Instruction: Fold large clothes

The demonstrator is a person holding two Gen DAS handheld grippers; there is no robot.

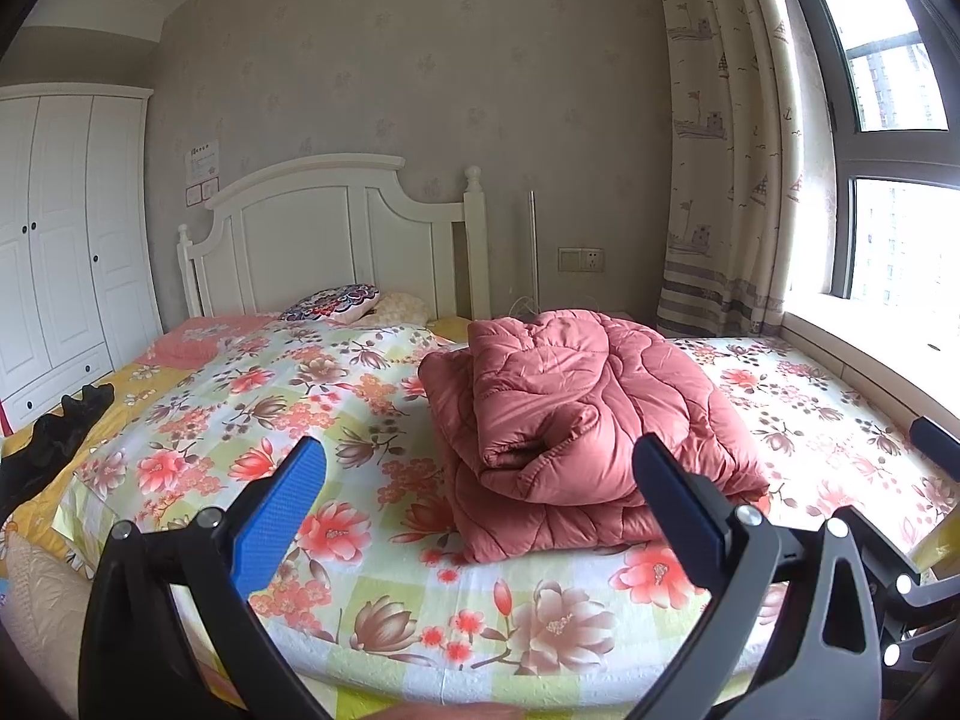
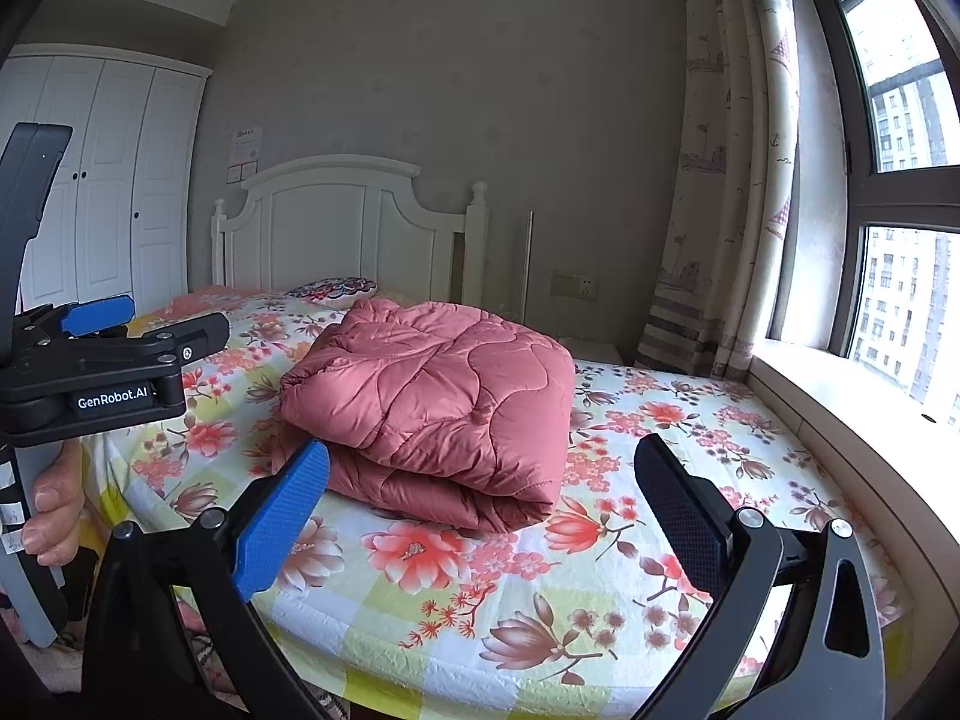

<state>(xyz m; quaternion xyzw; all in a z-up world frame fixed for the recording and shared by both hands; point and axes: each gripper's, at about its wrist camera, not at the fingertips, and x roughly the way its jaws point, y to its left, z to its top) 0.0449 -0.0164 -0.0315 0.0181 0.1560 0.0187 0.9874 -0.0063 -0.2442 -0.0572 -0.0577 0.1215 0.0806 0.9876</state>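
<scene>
I had the pink quilted coat [image 2: 429, 396] sitting as a thick folded bundle on the floral bedsheet [image 2: 528, 588], on the near half of the bed, well short of the white headboard [image 2: 342, 222] and on the window side of the mattress. Both tongs were spread wide and held nothing: the left gripper [image 1: 480, 516] hovered short of the bundle, above the sheet at the foot end, and the right gripper [image 2: 480, 516] hung likewise, apart from the cloth.

The fold looked nearly done to me, but not tidy. From the left wrist view the top layer bulged, with a loose rolled edge gaping toward me. My worry was that the puffy filling would spring the stack open if I pressed one side only. A shallow pinch on that slick shell could slip, or catch just the upper layer and drag it off the lower one. Nipping the sheet with the coat would have pulled the whole bundle toward the foot, away from the headboard.
</scene>
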